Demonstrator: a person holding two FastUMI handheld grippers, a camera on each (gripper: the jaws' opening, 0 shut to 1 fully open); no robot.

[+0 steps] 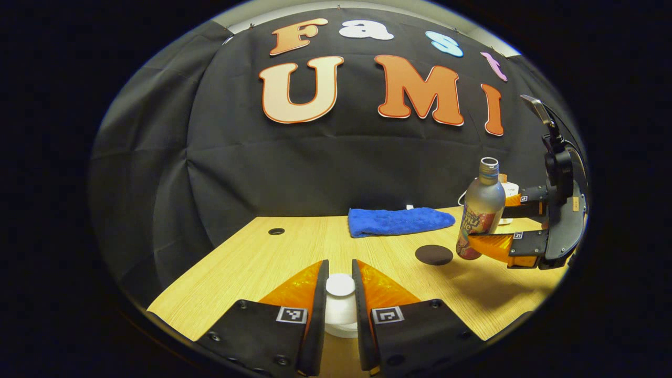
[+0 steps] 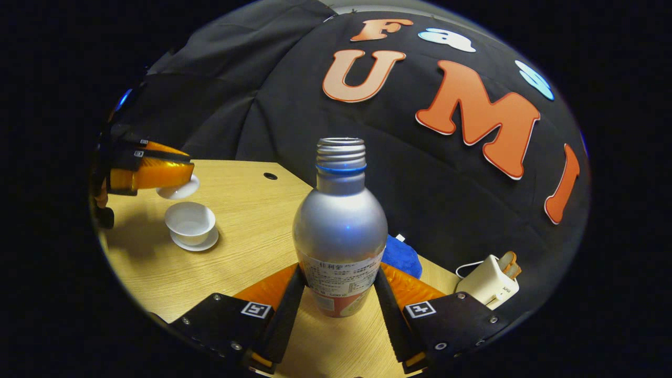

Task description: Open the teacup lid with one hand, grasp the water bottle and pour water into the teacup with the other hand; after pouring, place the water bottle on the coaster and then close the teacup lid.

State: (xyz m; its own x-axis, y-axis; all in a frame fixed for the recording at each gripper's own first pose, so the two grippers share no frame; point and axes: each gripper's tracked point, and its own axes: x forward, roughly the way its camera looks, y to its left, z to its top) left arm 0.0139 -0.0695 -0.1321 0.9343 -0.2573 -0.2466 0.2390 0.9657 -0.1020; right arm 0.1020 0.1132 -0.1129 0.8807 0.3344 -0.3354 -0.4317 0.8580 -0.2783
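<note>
Lid is hanging clamped in left tool just above the open teacup w/ saucer, at counter left. Right tool is gripping the uncapped water bottle upright by the coaster; pour step is starting, so next it's needing carry over to the teacup & tilt.

Matt brushed-metal water bottle, glossy white ceramic teacup, wood-grain table, fluffy towel.

Each claw's camera faces the other across the table.
</note>
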